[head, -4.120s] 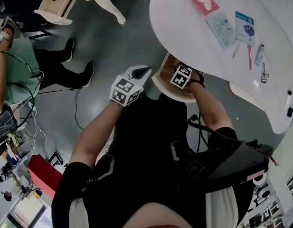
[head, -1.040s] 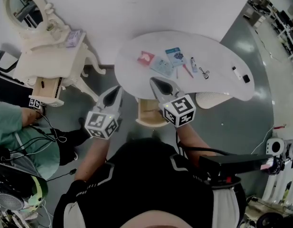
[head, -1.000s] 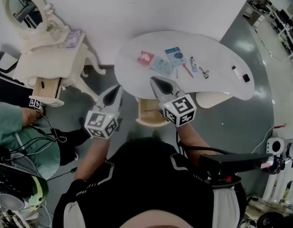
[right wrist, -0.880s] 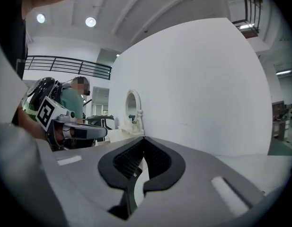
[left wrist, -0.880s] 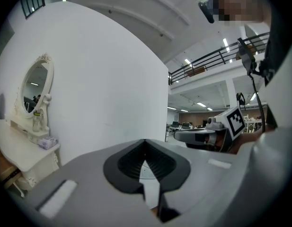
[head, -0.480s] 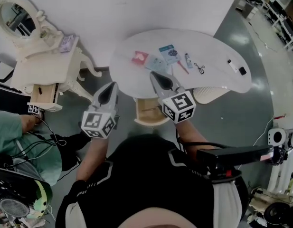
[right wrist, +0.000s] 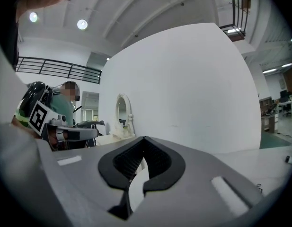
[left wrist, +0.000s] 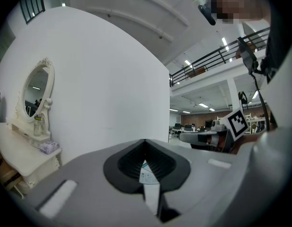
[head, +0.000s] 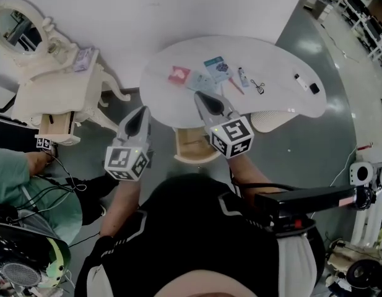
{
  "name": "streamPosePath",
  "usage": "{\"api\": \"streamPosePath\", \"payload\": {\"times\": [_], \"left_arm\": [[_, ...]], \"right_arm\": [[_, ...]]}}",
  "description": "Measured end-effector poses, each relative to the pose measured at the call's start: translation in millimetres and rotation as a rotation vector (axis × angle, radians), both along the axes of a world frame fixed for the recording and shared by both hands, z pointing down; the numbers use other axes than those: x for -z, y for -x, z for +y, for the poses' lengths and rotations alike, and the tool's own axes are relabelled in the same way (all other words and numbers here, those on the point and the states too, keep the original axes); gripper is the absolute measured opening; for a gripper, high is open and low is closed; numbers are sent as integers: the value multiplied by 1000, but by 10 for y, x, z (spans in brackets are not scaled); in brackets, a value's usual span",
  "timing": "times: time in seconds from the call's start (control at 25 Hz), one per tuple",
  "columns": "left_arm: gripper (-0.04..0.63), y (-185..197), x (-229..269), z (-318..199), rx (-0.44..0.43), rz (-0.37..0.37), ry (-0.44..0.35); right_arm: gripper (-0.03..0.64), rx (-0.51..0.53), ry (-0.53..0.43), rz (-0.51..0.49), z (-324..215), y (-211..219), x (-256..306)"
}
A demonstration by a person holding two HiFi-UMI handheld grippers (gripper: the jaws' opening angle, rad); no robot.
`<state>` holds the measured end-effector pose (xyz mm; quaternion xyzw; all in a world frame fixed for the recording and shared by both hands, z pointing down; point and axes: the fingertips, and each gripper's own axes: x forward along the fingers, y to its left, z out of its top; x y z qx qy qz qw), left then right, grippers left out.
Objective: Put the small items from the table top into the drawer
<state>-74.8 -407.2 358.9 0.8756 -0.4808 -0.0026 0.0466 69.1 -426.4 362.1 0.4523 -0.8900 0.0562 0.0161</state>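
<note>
White and glossy, the kidney-shaped worktop (head: 283, 57) carries a scatter of small items: a red packet (head: 178, 74), a blue card packet (head: 217, 67), a slim tube (head: 241, 76), wire-thin scissors (head: 259, 86) and a small black block (head: 314, 88) near its right end. Just under the near edge, a pale wooden drawer (head: 194, 147) with a rounded front stands pulled open. The person holds both tools above it. The left claw (head: 141, 111), grey and tapered, has its ribbed black pads pressed together on nothing. The right claw (head: 200, 96) is likewise closed and empty, its tip over the worktop's near edge. An ornate cream vanity (head: 48, 85) with an oval mirror stands well to the left.
</note>
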Motion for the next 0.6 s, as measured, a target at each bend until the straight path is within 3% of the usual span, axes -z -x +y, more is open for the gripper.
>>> {"api": "streamPosePath", "payload": {"times": [0.6], "left_arm": [[0,-36,16,20,8,6,-11]], "right_arm": [[0,11,-2,20,33,-40,35]]}}
